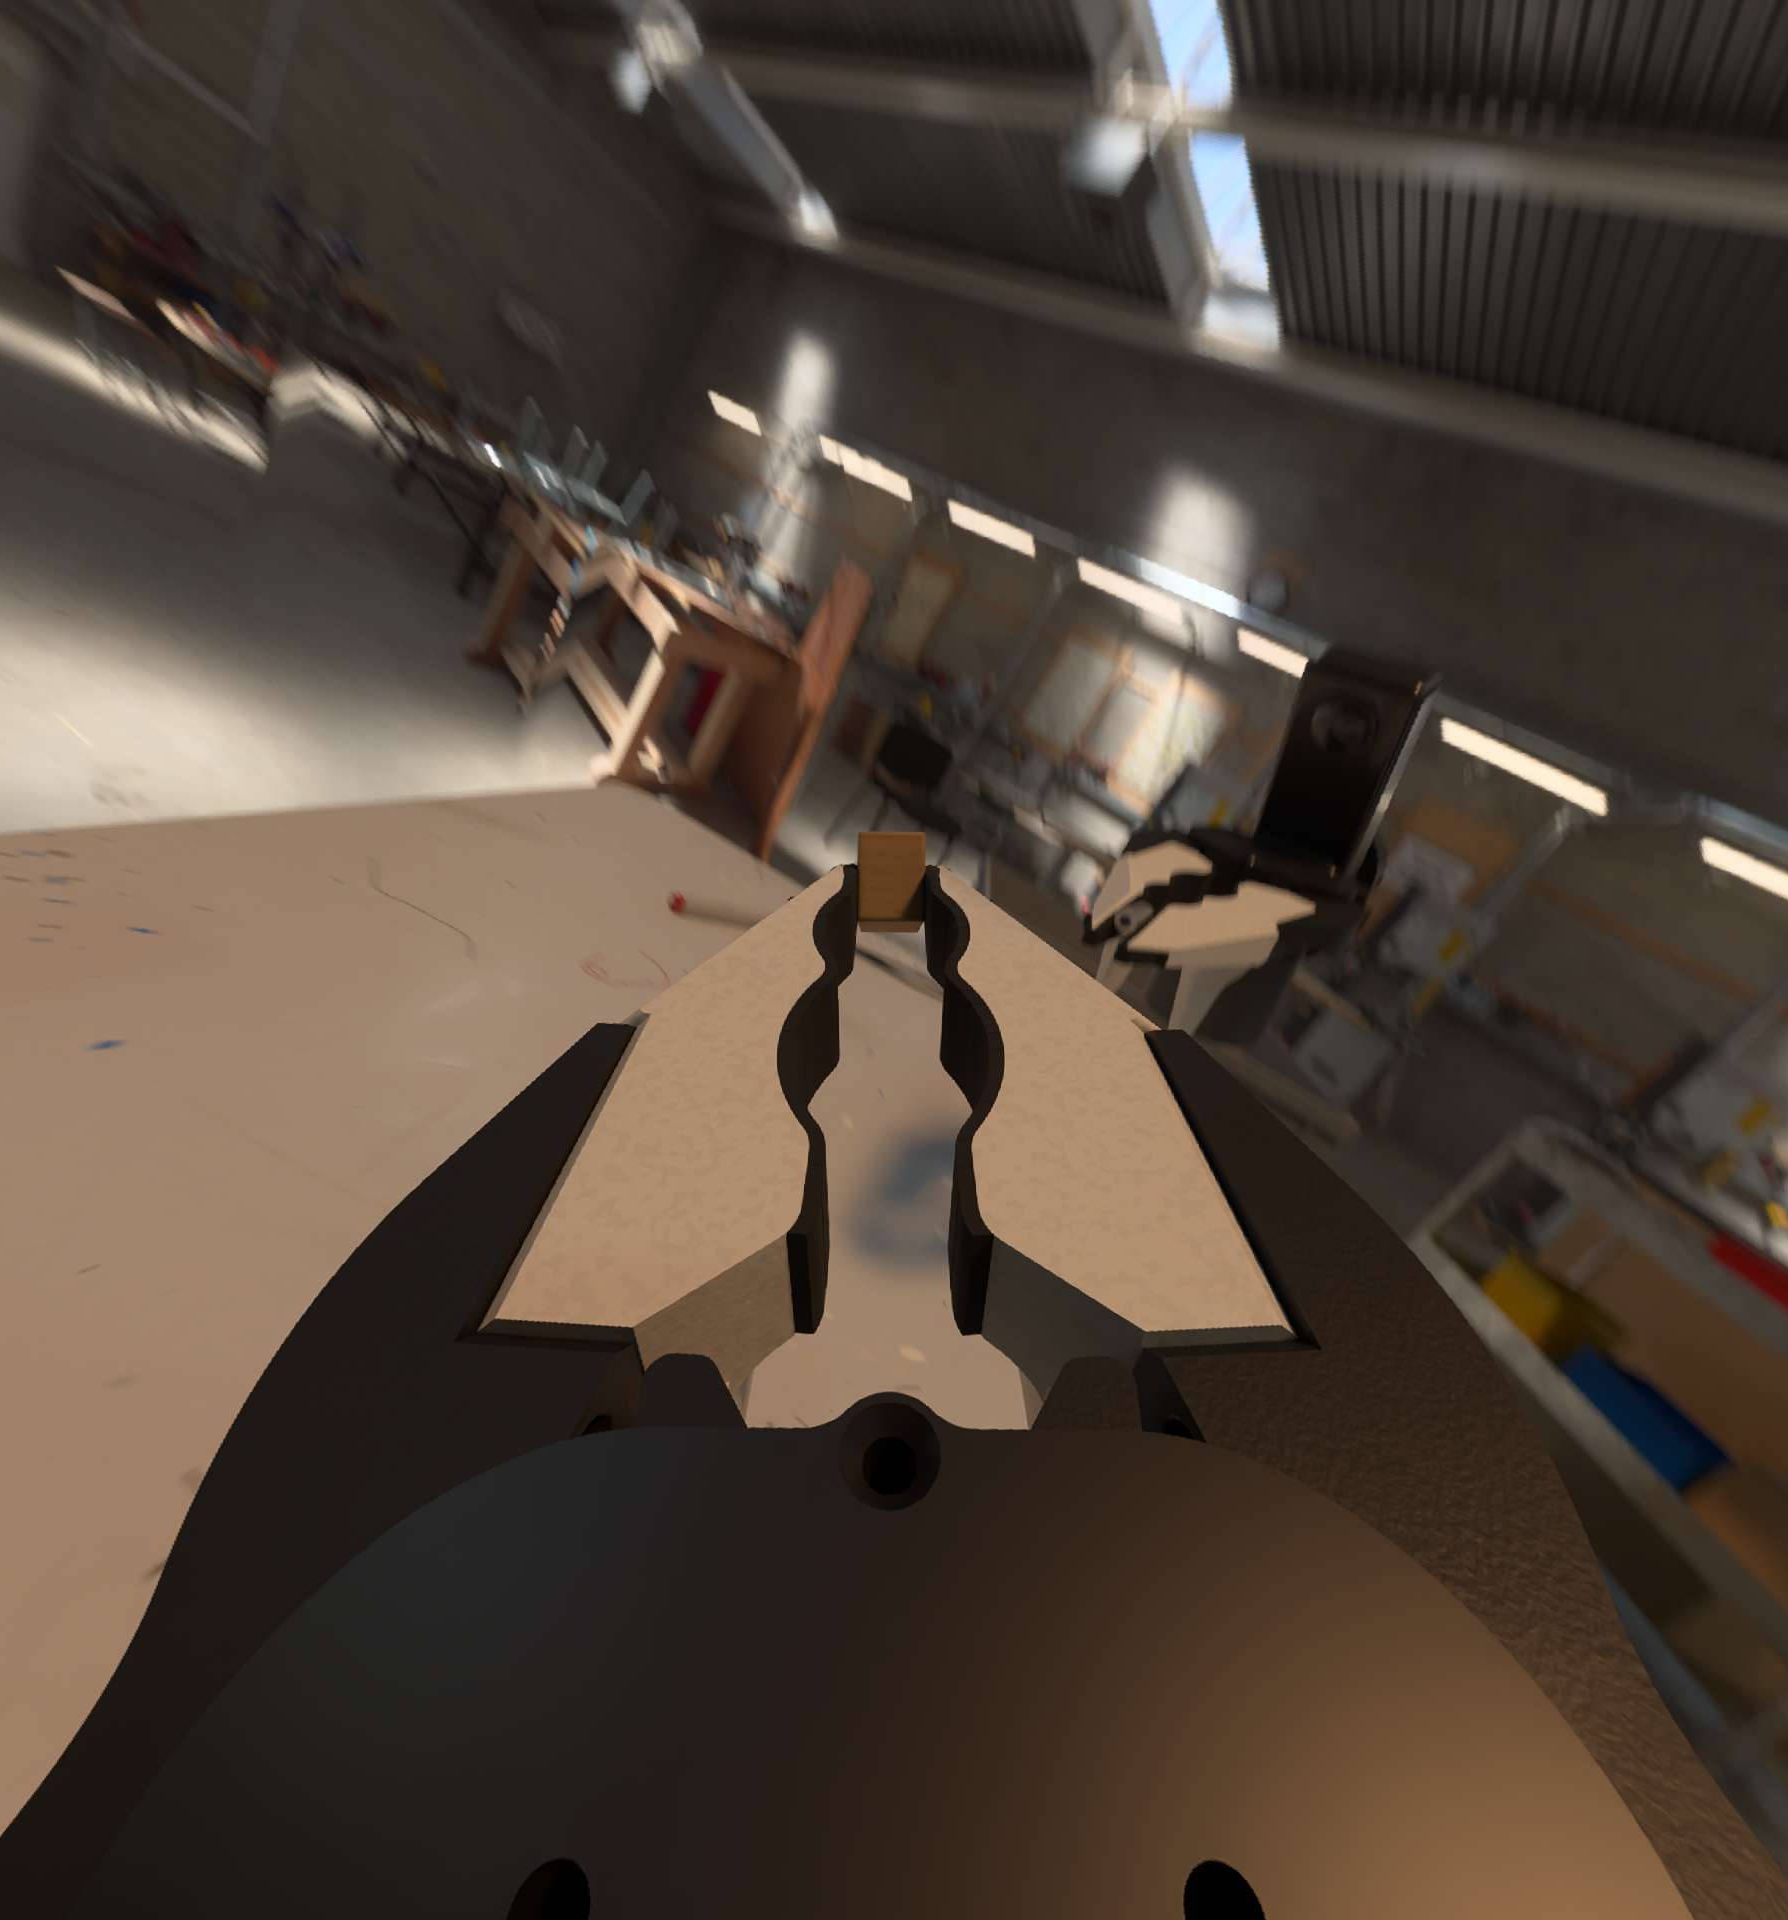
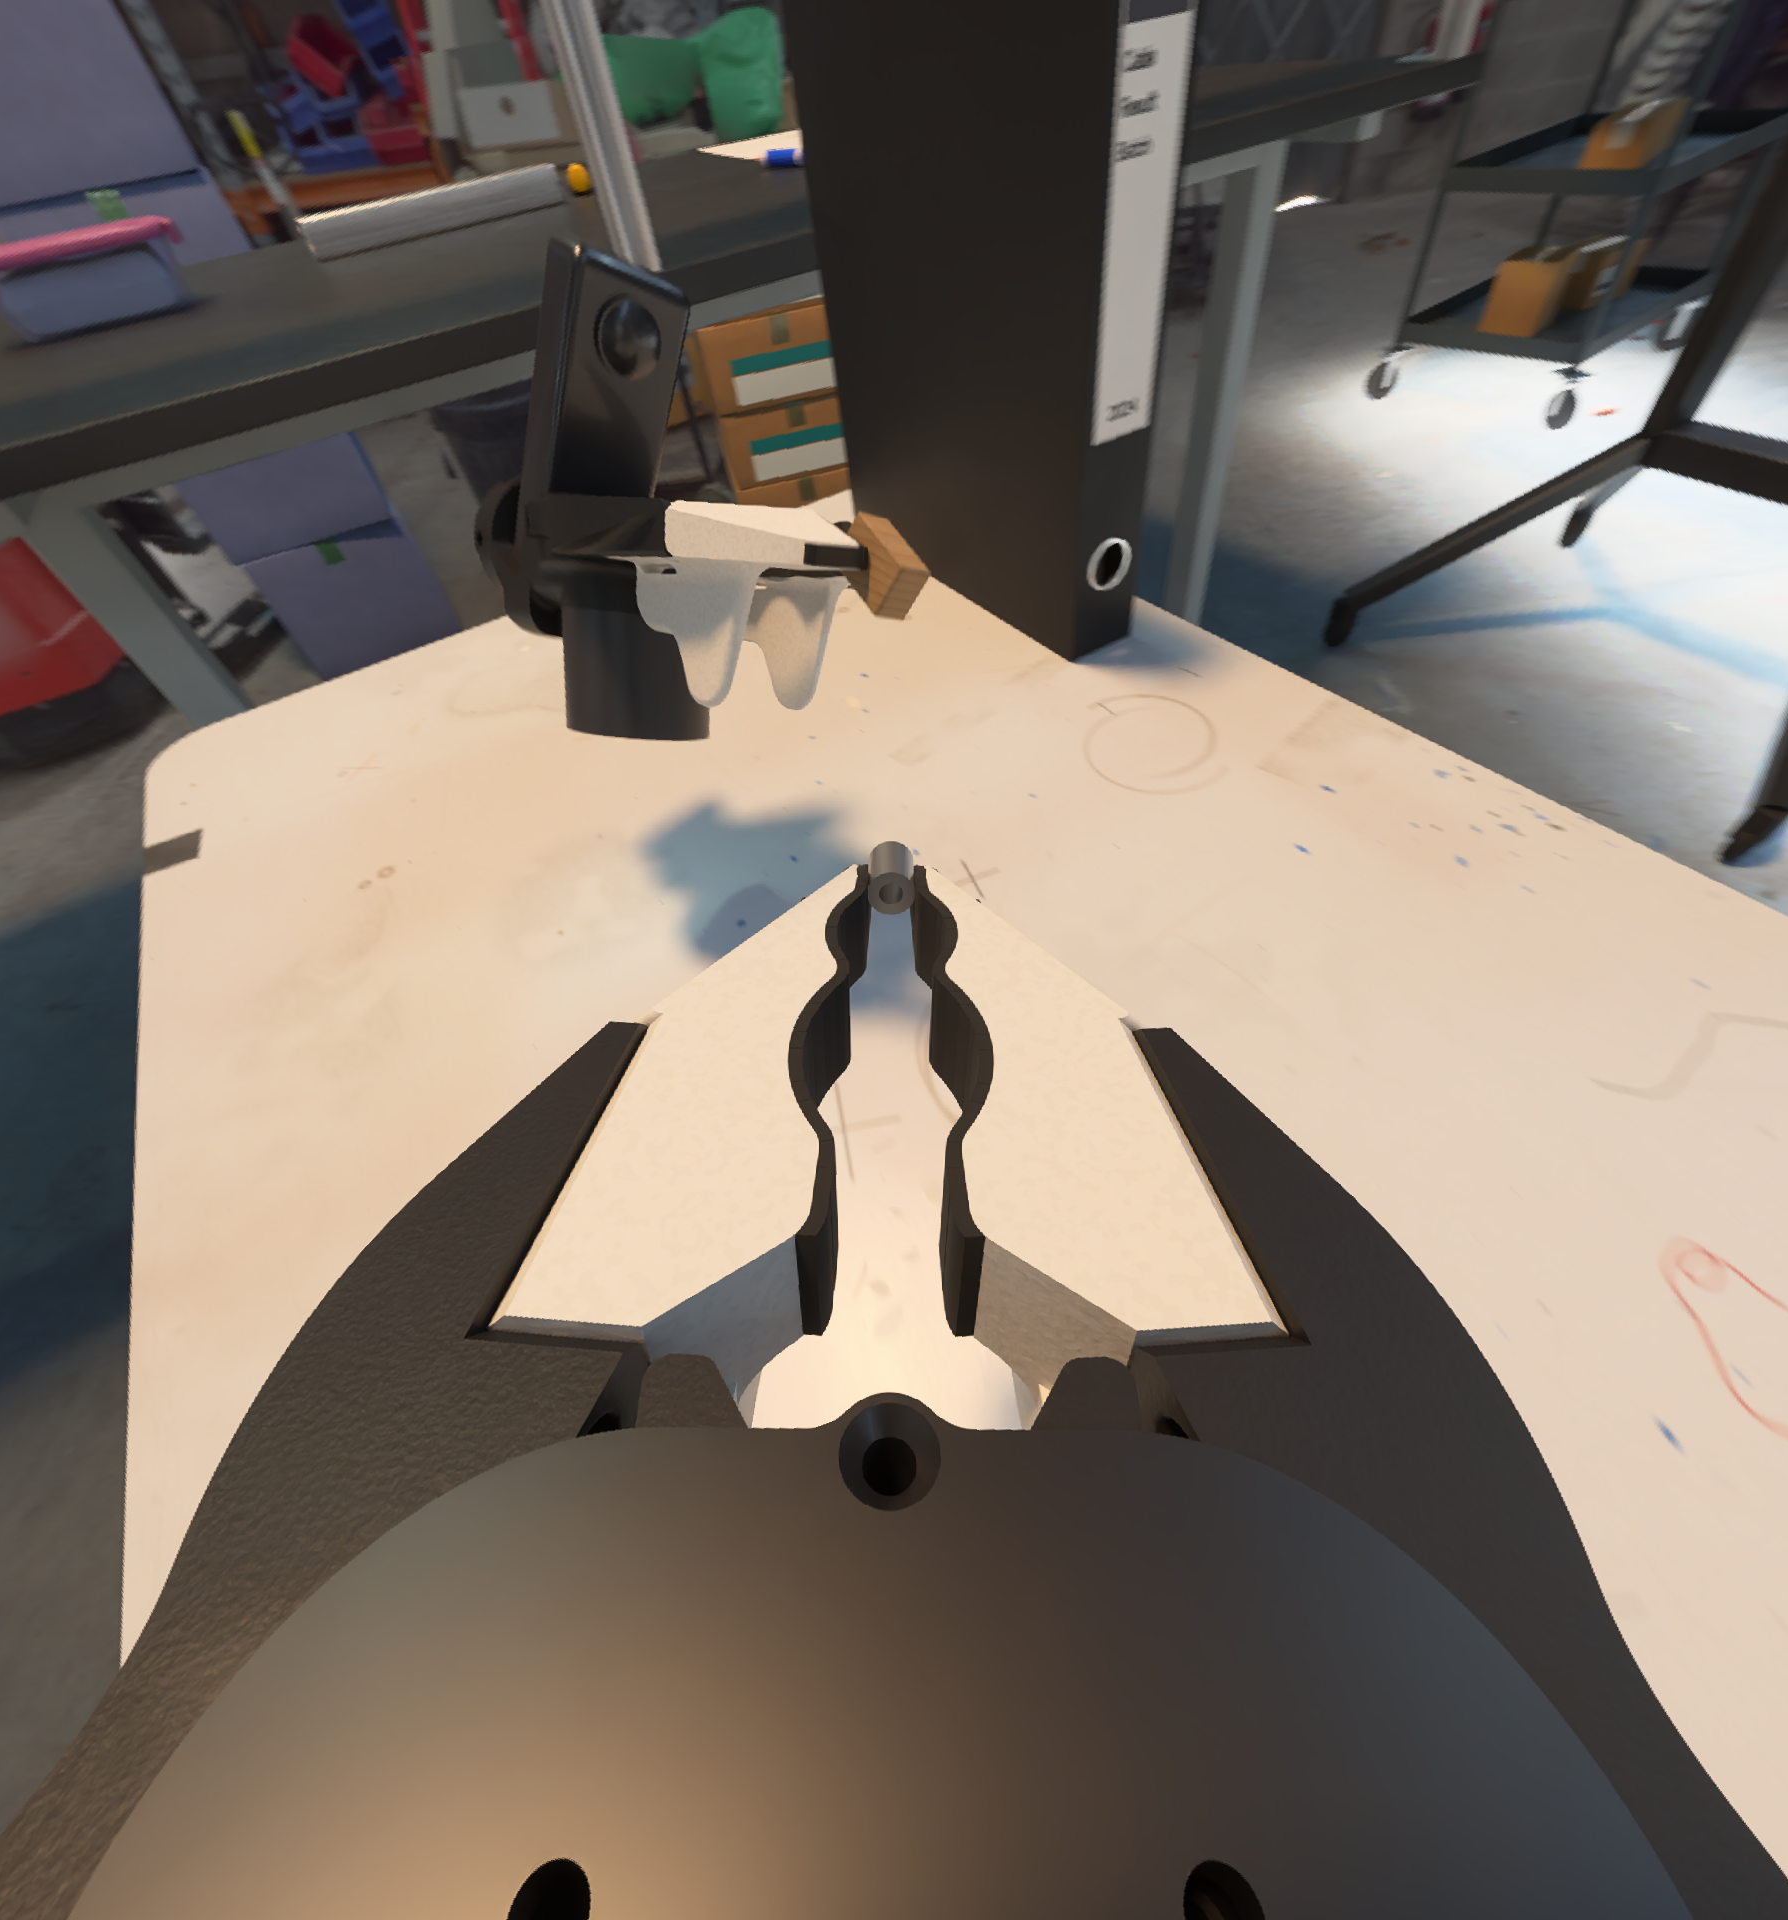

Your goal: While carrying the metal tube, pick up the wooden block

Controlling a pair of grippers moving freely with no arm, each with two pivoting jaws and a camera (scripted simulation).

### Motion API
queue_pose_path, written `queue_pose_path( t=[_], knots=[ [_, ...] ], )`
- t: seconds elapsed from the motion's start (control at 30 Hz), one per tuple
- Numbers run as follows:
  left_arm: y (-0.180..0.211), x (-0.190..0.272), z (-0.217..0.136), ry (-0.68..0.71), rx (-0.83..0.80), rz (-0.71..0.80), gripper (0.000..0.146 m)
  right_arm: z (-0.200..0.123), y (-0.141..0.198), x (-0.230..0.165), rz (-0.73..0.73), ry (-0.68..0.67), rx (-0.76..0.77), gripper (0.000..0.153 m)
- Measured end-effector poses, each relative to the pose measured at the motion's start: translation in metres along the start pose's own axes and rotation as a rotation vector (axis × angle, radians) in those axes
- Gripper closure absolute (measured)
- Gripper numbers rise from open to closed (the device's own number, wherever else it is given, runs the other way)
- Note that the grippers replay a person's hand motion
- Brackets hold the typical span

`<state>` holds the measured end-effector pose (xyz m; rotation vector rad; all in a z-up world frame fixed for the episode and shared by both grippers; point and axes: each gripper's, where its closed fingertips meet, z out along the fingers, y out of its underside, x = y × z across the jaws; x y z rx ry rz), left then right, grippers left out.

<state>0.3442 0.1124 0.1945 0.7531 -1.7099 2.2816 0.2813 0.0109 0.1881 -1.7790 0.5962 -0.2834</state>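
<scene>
Wooden block point(image 1: 891, 881) clamped in left gripper point(image 1: 891, 883) tips, airborne; right gripper point(image 2: 891, 891), at its 2 o'clock, pinches metal tube point(image 2: 891, 881) above table point(image 2: 1389, 935).

Pale wood table point(image 2: 1389, 1039) w/ pen marks; black binder point(image 2: 963, 312) upright at far edge.

We see a pale tabletop point(image 2: 1389, 1039) scuffed with pen marks and blue specks. A tall black binder point(image 2: 973, 312) stands upright at its far edge. Beyond it we see a dark workbench point(image 2: 246, 312) with cardboard boxes point(image 2: 776, 405) under it, and a wheeled shelf cart point(image 2: 1596, 239) on the sunlit concrete floor point(image 2: 1441, 436). From the other side we find wooden workbenches point(image 1: 682, 665), a grey wall point(image 1: 1077, 416) and a ribbed roof with a skylight point(image 1: 1196, 135).
</scene>
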Motion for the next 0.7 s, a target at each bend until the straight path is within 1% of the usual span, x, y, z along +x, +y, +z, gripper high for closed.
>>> queue_pose_path(
  t=[0.03,0.1,0.23,0.33,0.4,0.5,0.6,0.7],
  knots=[
    [-0.009,-0.007,-0.015,-0.023,0.063,-0.009,0.134,0.014,-0.003,-0.003,0.005,-0.025,-0.003,0.146],
    [-0.019,-0.02,-0.041,-0.091,0.14,-0.035,0.134,0.042,-0.007,-0.011,0.018,-0.077,-0.013,0.146],
    [-0.031,-0.034,-0.079,-0.108,0.246,-0.114,0.134,0.094,-0.005,-0.037,0.023,-0.202,-0.065,0.146],
    [-0.041,-0.044,-0.099,-0.102,0.34,-0.199,0.134,0.127,0.009,-0.062,-0.049,-0.287,-0.16,0.146],
    [-0.043,-0.048,-0.106,-0.091,0.38,-0.232,0.134,0.145,0.017,-0.077,-0.107,-0.316,-0.213,0.146],
    [-0.043,-0.05,-0.109,-0.066,0.415,-0.272,0.134,0.168,0.023,-0.085,-0.168,-0.293,-0.257,0.146],
    [-0.041,-0.051,-0.109,-0.051,0.431,-0.298,0.134,0.182,0.022,-0.092,-0.19,-0.324,-0.262,0.146],
    [-0.039,-0.053,-0.111,-0.042,0.439,-0.328,0.134,0.192,0.019,-0.091,-0.187,-0.305,-0.258,0.146]
  ],
)
